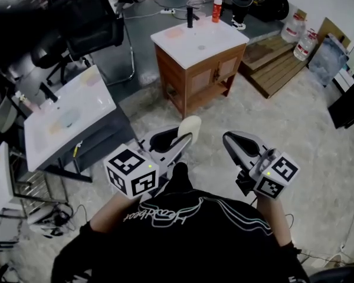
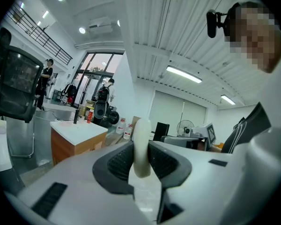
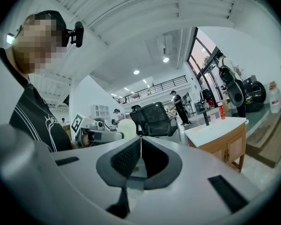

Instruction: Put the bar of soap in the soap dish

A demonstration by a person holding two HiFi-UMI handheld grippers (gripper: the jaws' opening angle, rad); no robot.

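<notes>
A cream, oval bar of soap (image 1: pixel 189 125) stands on edge between the pads of my left gripper (image 1: pixel 186 135), which is shut on it; the left gripper view shows the soap (image 2: pixel 141 146) pinched upright. My right gripper (image 1: pixel 229 138) is held beside it, shut and empty, its tips meeting (image 3: pixel 141 142). Both are over the floor, short of a wooden washstand (image 1: pixel 224 69) with a white top. A pale pink dish-like thing (image 1: pixel 174 33) lies on that top near a black tap (image 1: pixel 190 16).
A red bottle (image 1: pixel 216 9) stands at the washstand's back. A second white basin (image 1: pixel 41 137) on a grey stand is at the left, with a black office chair (image 1: pixel 88 22) behind it. Wooden pallets (image 1: pixel 277 63) and water bottles (image 1: pixel 301 37) lie at the right.
</notes>
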